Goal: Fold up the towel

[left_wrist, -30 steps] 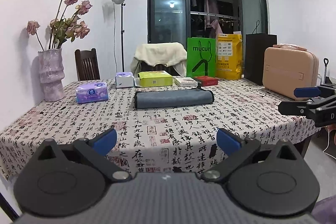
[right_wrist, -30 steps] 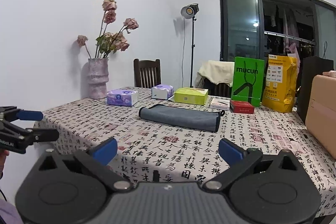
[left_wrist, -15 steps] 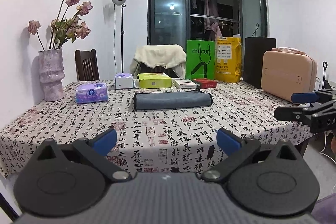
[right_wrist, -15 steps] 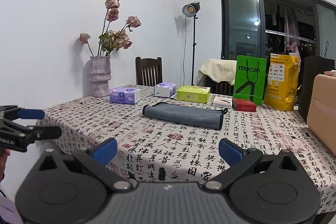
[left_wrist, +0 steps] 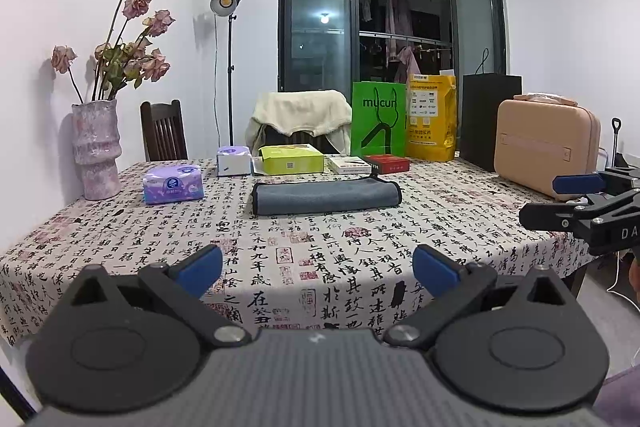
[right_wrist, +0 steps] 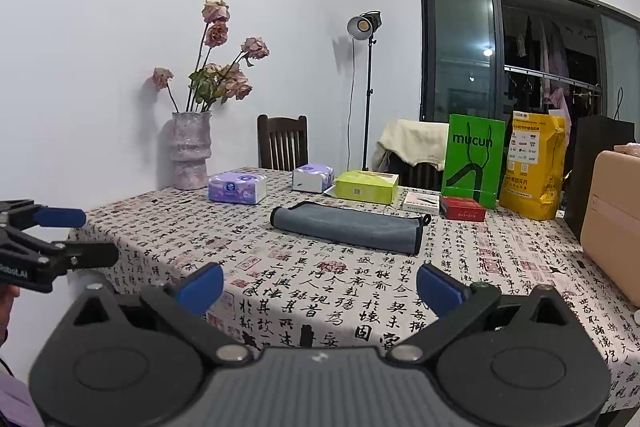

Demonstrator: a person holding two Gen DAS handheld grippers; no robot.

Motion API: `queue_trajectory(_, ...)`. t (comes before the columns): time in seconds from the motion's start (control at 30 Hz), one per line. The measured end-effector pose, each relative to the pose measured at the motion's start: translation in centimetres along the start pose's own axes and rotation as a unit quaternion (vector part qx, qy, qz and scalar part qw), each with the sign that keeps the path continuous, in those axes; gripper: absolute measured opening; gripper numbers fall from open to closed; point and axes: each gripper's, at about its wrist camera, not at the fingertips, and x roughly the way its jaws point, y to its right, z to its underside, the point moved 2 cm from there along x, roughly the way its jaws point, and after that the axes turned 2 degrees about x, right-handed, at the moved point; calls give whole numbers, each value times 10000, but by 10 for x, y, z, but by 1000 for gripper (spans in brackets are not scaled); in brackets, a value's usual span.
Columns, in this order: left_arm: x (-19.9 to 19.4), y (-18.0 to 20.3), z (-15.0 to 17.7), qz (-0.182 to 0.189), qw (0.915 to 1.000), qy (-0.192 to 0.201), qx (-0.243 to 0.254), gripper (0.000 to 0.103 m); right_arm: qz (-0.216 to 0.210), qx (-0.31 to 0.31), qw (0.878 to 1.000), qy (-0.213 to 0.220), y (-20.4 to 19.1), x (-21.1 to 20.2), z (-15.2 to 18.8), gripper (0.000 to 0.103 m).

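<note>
A grey towel (left_wrist: 326, 195) lies folded into a long narrow strip in the middle of the table; it also shows in the right wrist view (right_wrist: 347, 226). My left gripper (left_wrist: 318, 269) is open and empty, held off the table's front edge, well short of the towel. My right gripper (right_wrist: 319, 286) is open and empty, also back from the near edge. Each gripper shows in the other's view, the right one at the right edge (left_wrist: 560, 201) and the left one at the left edge (right_wrist: 84, 235).
The table has a calligraphy-print cloth (left_wrist: 280, 267). A vase of dried roses (left_wrist: 96, 151), tissue packs (left_wrist: 173, 183), a green box (left_wrist: 291, 159), small boxes, green (left_wrist: 378, 125) and yellow bags and a tan case (left_wrist: 546, 151) stand around the back and right. Chairs stand behind.
Both grippers have drawn back and a little lower from the table, so the towel looks farther away. The towel has not moved. Both stay open.
</note>
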Motion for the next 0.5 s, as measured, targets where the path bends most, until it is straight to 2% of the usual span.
queue_trajectory(0.5,-3,0,-2,9,10000,64,4,103,1,-33,10000,59,-2,-5,-3,103)
